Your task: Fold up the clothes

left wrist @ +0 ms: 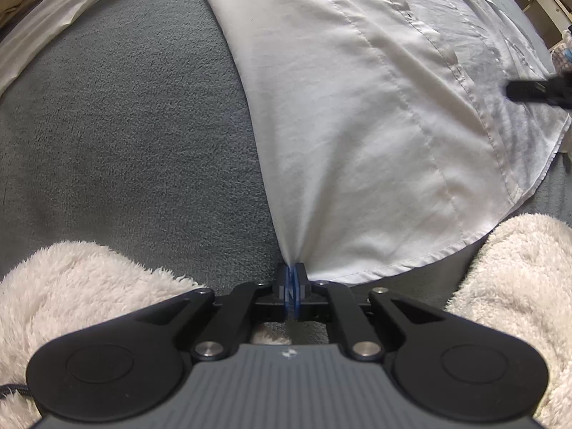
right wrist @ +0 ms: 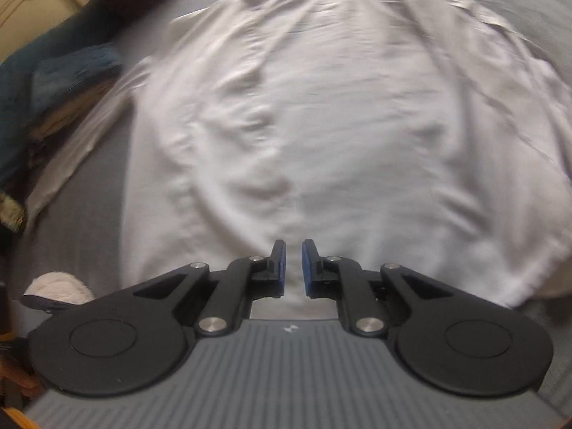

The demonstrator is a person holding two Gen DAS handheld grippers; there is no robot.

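grey fleece surface [left wrist: 125, 125] bears a white shirt [left wrist: 357, 125], left tongs [left wrist: 293, 279] pinching its hem, right tongs [right wrist: 293, 268] released.

Black hand-held gripper [right wrist: 293, 268], blue pads [right wrist: 307, 268], silver screws, fluffy cream sleeves [left wrist: 518, 286].

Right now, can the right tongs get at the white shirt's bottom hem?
Probably yes: the right tongs hang open right over the white shirt, nothing between them. The left tongs pinch a different part of the hem.
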